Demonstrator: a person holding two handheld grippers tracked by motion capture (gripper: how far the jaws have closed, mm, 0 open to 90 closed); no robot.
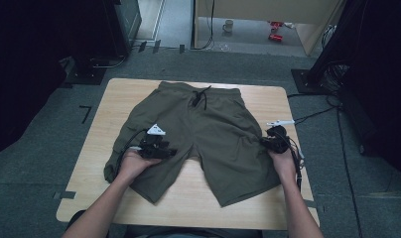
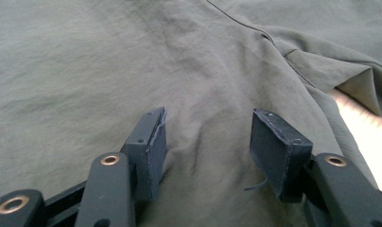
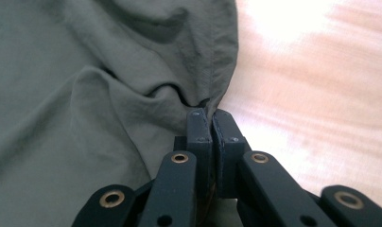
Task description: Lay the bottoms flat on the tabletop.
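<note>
On the near half of the table (image 1: 188,198), olive shorts (image 1: 203,134) lie flat, waistband far. The right gripper (image 3: 212,118) is pinched tight on the outer side hem. The left gripper (image 2: 205,137) is spread wide, pads pressed onto the other leg, nothing gripped. Judged: a fold should be pinched before lifting, tension kept even, drawstring (image 1: 201,96) undisturbed.

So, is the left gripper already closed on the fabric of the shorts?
No, the left gripper has its jaws wide apart, resting open over the shorts with cloth between them.
</note>
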